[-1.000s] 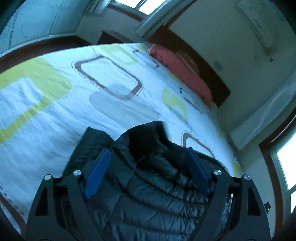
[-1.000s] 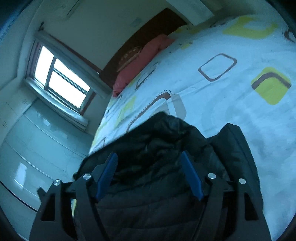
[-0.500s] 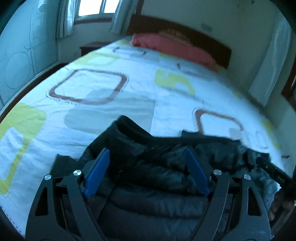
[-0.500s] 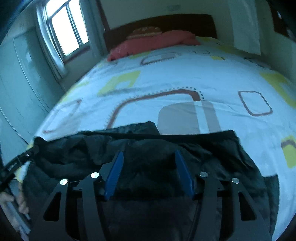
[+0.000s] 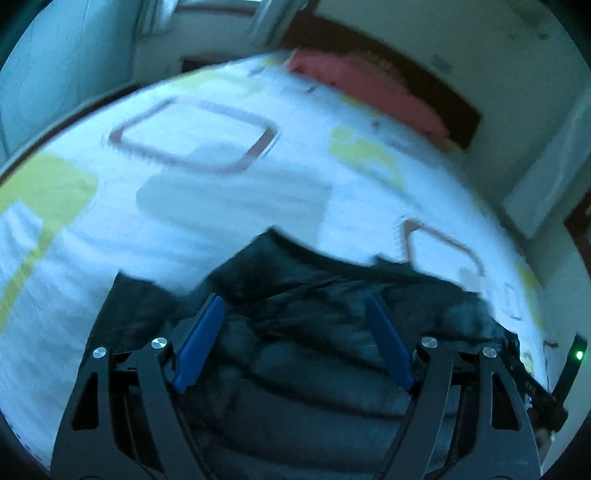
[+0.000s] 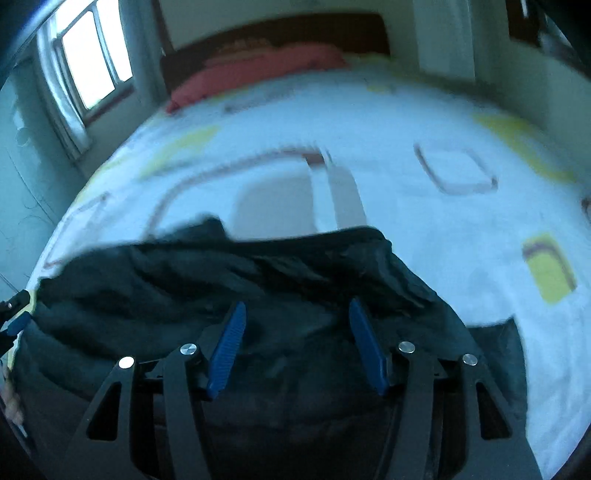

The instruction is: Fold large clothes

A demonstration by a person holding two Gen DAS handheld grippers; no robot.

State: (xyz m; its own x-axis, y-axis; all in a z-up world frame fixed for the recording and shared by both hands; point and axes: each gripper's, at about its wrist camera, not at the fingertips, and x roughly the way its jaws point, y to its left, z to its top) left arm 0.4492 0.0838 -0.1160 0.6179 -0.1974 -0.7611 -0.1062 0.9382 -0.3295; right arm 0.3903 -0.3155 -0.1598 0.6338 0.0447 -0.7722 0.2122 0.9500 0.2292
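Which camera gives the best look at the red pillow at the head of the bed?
The right wrist view: the red pillow stretches along the dark wooden headboard near the window, mostly unobstructed, though blurred. The left wrist view shows the same pillow more smeared by motion, slanting toward the right.

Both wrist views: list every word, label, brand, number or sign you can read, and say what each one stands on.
None: no readable text shows in either view.
Black puffer jacket: no visible label or brand.
Bedspread: only printed squares in brown, green and grey, no letters.
Left gripper and right gripper: plain black frames and blue pads, no markings.
Wall: a few dark specks, too blurred to tell what they are.
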